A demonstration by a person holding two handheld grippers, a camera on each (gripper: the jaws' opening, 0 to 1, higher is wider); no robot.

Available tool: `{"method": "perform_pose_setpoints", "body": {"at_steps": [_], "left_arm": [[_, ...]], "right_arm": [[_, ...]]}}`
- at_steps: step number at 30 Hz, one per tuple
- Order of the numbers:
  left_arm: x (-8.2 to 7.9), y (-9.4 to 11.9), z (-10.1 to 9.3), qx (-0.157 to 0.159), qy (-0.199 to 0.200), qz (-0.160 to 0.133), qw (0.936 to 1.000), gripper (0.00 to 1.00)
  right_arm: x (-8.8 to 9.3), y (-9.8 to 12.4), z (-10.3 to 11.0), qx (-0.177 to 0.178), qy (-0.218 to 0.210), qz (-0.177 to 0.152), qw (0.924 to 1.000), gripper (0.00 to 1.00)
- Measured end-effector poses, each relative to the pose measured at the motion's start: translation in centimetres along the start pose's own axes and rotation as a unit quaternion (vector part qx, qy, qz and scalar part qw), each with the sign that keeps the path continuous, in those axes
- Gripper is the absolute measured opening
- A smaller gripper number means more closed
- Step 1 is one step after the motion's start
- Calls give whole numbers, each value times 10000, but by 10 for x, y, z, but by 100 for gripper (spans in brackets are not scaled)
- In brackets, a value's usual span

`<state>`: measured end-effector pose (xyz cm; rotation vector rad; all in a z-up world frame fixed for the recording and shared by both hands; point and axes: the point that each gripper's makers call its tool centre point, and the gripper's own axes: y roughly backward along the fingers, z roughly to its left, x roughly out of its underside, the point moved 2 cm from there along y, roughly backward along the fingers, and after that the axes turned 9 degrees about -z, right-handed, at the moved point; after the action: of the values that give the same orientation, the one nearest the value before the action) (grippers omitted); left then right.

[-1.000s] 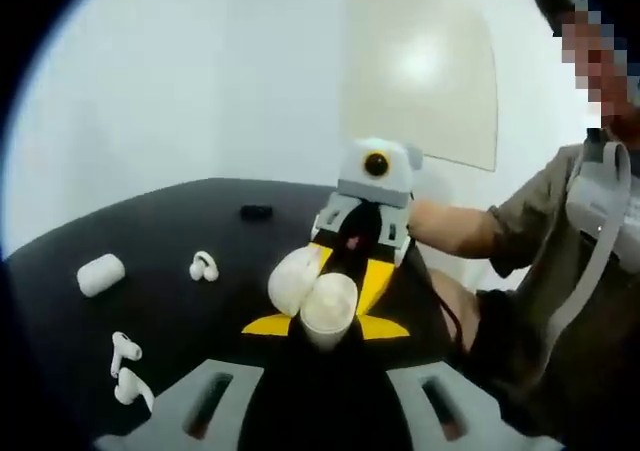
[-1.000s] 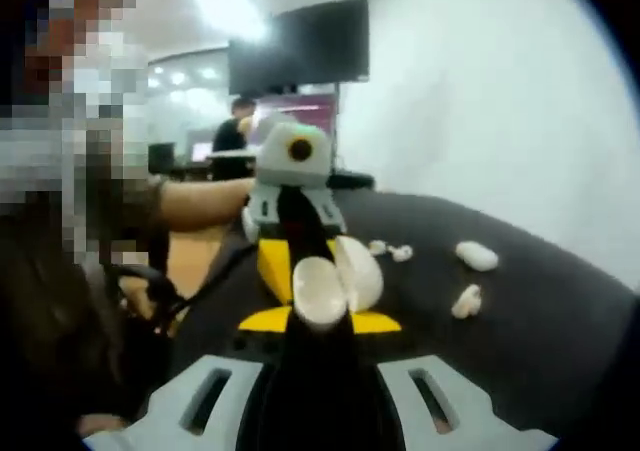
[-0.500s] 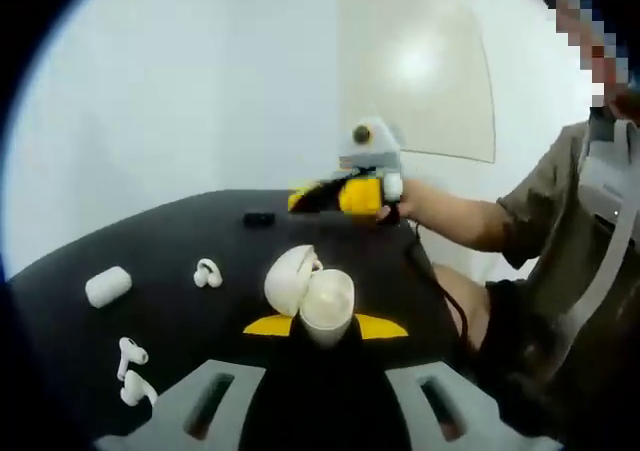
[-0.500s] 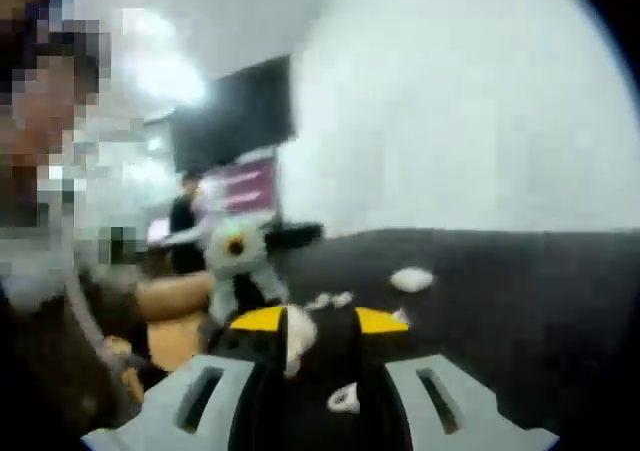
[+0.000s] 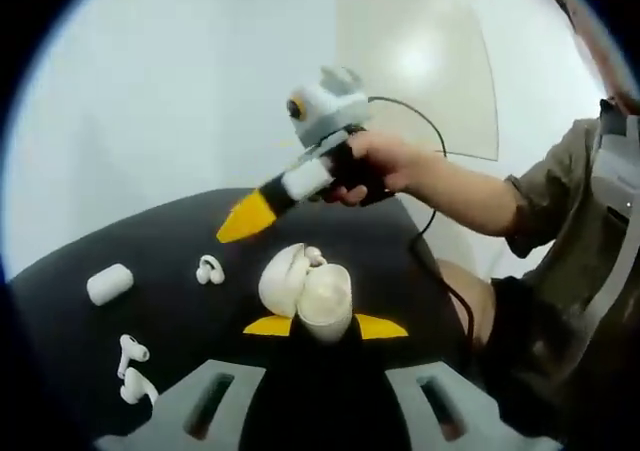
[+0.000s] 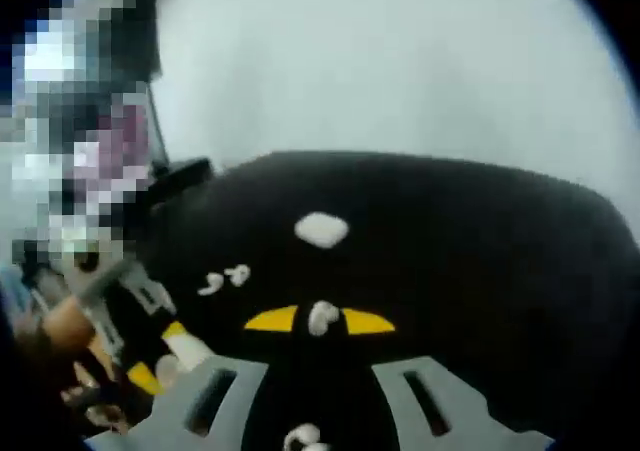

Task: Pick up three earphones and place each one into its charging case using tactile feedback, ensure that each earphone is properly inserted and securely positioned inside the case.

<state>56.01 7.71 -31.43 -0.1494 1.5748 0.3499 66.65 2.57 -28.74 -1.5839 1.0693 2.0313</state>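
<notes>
Left gripper (image 5: 326, 323): yellow-tipped jaws clamped on an open white clamshell charging case (image 5: 305, 291), held above the black table (image 5: 180, 231).
Right gripper (image 5: 262, 209): raised beyond the case in a person's hand (image 5: 375, 166); in its own view the jaws pinch a small white earphone (image 6: 322, 317).
Closed white case (image 5: 109, 283): far left on the table.
Ear-hook earphone (image 5: 208, 269): between closed case and held case.
Two stemmed white earphones (image 5: 130, 368): near left.
</notes>
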Motion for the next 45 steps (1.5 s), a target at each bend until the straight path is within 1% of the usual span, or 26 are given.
{"method": "perform_pose_setpoints", "body": {"at_steps": [1,10,12,14,16,20,21,23,24,25,26,27,28,29,30,31,32,33,34,35,36,37,38,41,42,45], "left_arm": [[0,0,0,-4,-14,2,10000,18],[1,0,0,28,-126,22,9999,18],[1,0,0,28,-133,21,9999,18],[1,0,-1,28,-147,17,9999,18],[1,0,-1,28,-168,13,9999,18],[1,-1,-1,33,-159,11,9999,18],[1,-1,-1,35,-159,12,9999,18],[2,-1,-1,41,-166,16,9999,18],[2,-1,-1,41,-163,18,9999,18],[2,0,-1,43,-164,21,9999,18],[2,0,-1,45,-176,20,9998,18],[2,-1,-1,48,-187,17,9998,18],[2,-1,-2,52,-187,15,9998,18],[2,-1,-2,55,-183,13,9998,18],[2,0,-2,57,-173,13,9998,18],[2,0,-2,56,-176,13,9998,18],[2,0,-3,54,-190,13,9998,18],[2,0,-3,52,-197,13,9998,18],[2,0,-3,49,-203,11,9998,18],[2,0,-3,48,-210,9,9998,18],[2,1,-3,50,-206,6,9998,18],[2,1,-2,53,-203,5,9998,18],[2,1,-2,54,-203,5,9998,18],[2,2,-2,51,-221,7,9997,18],[2,2,-2,51,-227,7,9997,18],[2,3,-2,48,-237,4,9997,18]], "right_arm": [[2,-1,3,30,15,38,10000,10],[4,-11,5,67,-357,149,9992,15],[7,-16,5,84,-309,202,9993,15],[12,-18,3,102,-97,341,9993,9],[12,-17,2,105,17,331,9994,8],[8,-11,2,-89,187,212,9996,8],[4,-6,0,-194,340,122,9992,8],[-5,6,2,-418,464,-163,9979,8],[-11,15,6,-650,546,-334,9958,8],[-17,24,14,-980,628,-587,9915,8],[-21,36,23,-1344,743,-797,9849,8],[-25,46,31,-1657,828,-1001,9776,8],[-28,57,40,-2044,959,-1146,9674,8],[-28,69,51,-2503,1046,-1245,9544,8],[-30,80,59,-2839,949,-1343,9446,8],[-28,90,66,-3168,955,-1381,9335,8],[-21,98,71,-3441,996,-1207,9258,8],[-16,99,71,-3478,1089,-1076,9250,8],[-9,97,72,-3504,1297,-918,9230,8],[-4,94,71,-3441,1550,-839,9222,8],[2,91,72,-3465,1765,-775,9180,8],[7,89,76,-3580,1824,-655,9134,8],[12,87,79,-3672,1776,-535,9115,8],[15,78,83,-3726,1884,-423,9077,8],[15,72,82,-3683,1952,-386,9082,8],[18,69,83,-3839,2000,-218,9012,8]]}}
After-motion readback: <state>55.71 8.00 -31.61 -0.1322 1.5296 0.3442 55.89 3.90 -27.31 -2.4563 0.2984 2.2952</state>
